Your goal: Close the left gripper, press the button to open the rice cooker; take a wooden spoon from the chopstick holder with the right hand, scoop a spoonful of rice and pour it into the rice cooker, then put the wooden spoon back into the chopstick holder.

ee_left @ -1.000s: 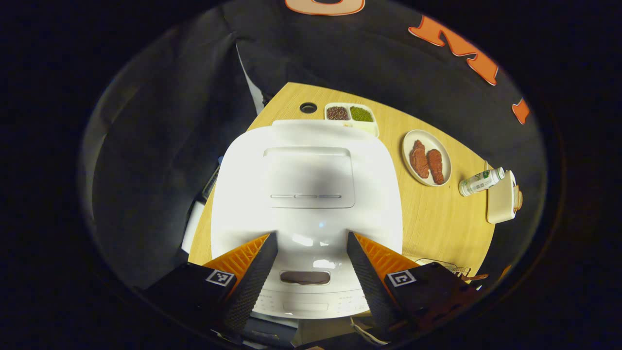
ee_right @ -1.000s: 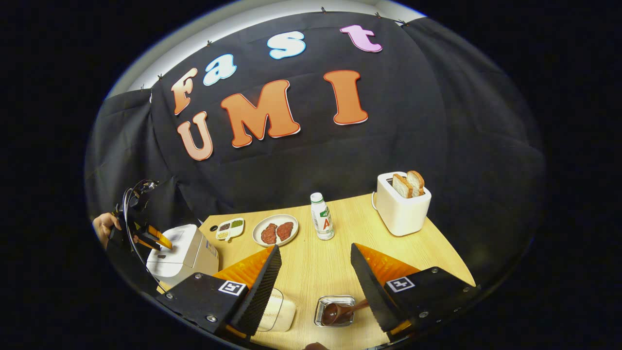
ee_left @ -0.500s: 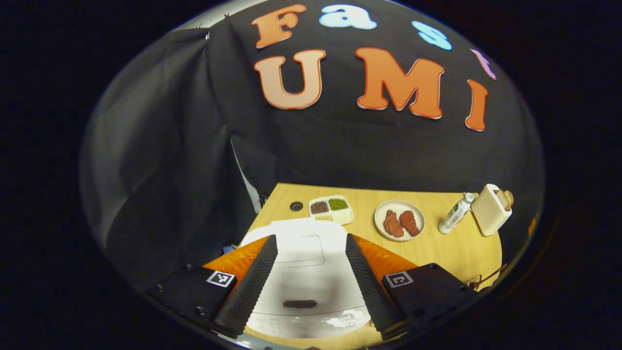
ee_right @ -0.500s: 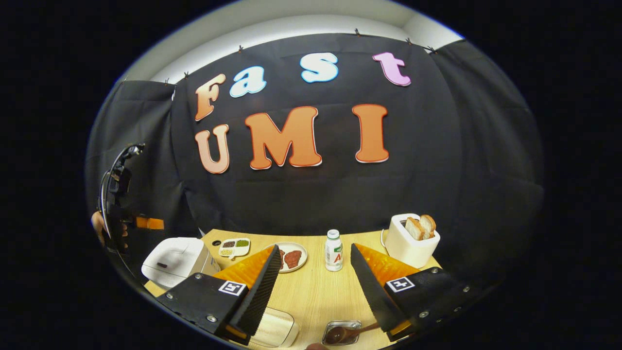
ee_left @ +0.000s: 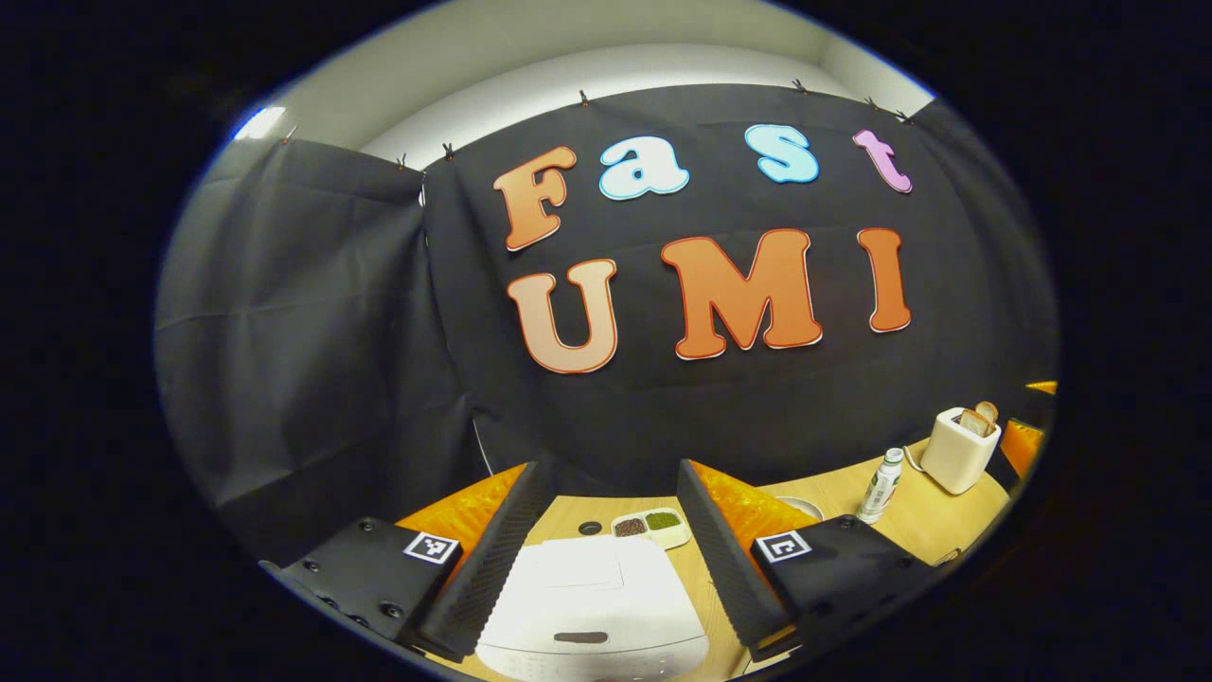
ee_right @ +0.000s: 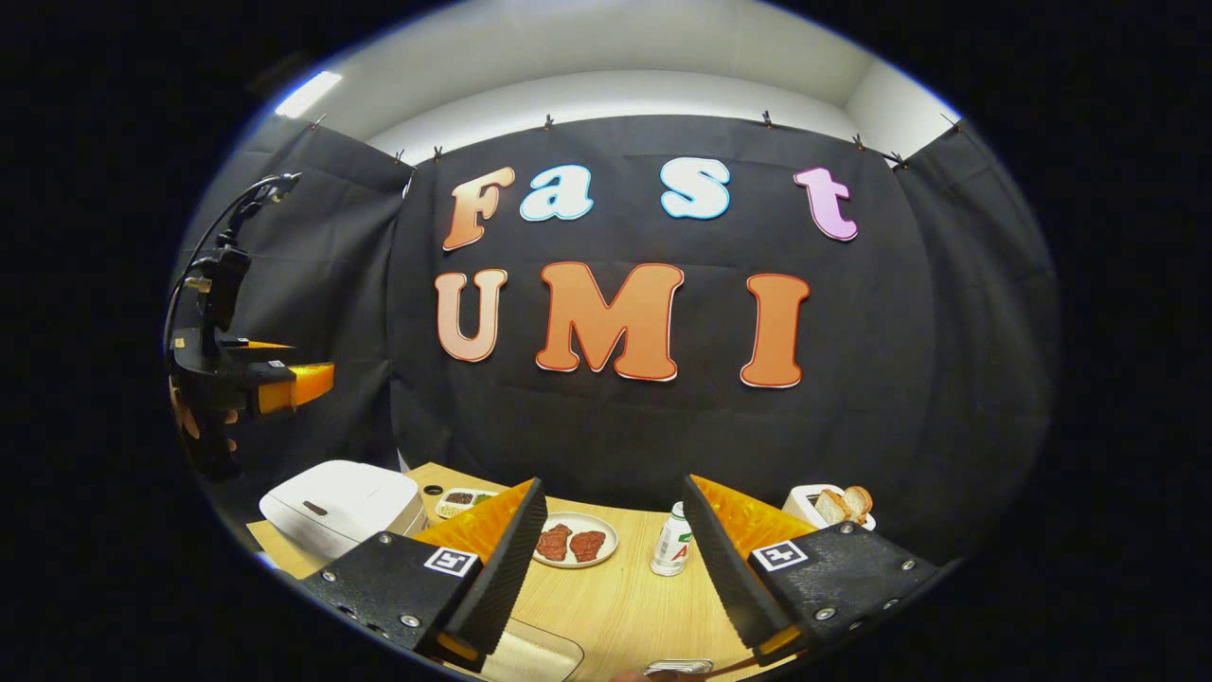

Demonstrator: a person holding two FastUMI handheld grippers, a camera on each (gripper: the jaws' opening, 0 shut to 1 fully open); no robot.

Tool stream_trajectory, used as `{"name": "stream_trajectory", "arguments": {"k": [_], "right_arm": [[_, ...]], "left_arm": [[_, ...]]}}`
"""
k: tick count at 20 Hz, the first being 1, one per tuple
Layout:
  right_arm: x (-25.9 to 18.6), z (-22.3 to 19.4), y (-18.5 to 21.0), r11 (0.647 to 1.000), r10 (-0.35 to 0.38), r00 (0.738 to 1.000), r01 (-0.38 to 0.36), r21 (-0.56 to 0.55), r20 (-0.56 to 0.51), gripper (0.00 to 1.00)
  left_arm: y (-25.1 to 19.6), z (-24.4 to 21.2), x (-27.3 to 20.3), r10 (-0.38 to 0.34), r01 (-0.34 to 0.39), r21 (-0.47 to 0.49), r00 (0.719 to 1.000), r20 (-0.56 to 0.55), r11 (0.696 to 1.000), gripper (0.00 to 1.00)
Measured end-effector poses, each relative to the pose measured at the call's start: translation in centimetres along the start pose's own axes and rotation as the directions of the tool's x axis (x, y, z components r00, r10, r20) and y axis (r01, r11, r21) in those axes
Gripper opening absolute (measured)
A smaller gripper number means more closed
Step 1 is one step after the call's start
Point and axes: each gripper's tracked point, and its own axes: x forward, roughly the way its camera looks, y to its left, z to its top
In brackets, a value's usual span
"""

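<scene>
The left gripper [ee_left: 606, 540] hangs above the rice cooker [ee_left: 592, 606], its fingers spread apart with nothing between them; at the lower centre of the left gripper view the cooker's white lid lies flat and closed, and the dark button [ee_left: 579, 637] sits at its near edge, at the very bottom of the frame. I judge that the gripper is held high and level so that it can first be closed and then brought down onto the button; neither step is done yet.

The right gripper [ee_right: 611, 559] is also released and holds nothing; it looks across the desk [ee_right: 606, 606] from the near side. In the right gripper view the cooker [ee_right: 336, 502] stands at the lower left, and the left gripper [ee_right: 284, 384] floats well above it at the left edge of the frame. At the bottom edge a metal rim [ee_right: 680, 667] shows, possibly the chopstick holder, but it is cut off and I cannot be sure.

Beyond the cooker lie a small divided tray [ee_left: 649, 527], a plate with two pieces of meat [ee_right: 573, 542], a bottle [ee_right: 672, 540] and a toaster [ee_left: 961, 445] at the far right; all stand well apart from the cooker, so there is free space above its lid for the press.
</scene>
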Motion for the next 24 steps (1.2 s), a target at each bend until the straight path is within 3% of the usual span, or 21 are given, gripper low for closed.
{"name": "stream_trajectory", "arguments": {"k": [4,10,14,24], "right_arm": [[0.1,1.3,0.4,0.998,0.009,0.999,-0.01,0.054,0.034,0.9],[-0.4,0.9,-0.1,0.999,-0.022,0.998,0.02,0.048,0.05,0.9],[-1.0,1.4,0.2,0.999,-0.022,0.997,0.02,0.039,0.07,0.9],[-1.7,2.6,0.1,1.0,-0.023,0.997,0.022,0.022,0.075,0.93]], "left_arm": [[-2.3,1.0,-1.6,-0.063,0.067,-0.073,0.996,0.061,0.995,0.97],[-5.5,1.2,-3.9,-0.125,0.132,-0.053,0.985,0.116,0.99,0.99],[-6.2,3.0,-5.2,-0.13,0.147,-0.067,0.969,0.209,0.987,0.99],[-7.0,3.4,-6.1,-0.16,0.178,-0.067,0.964,0.215,0.982,0.99]]}}
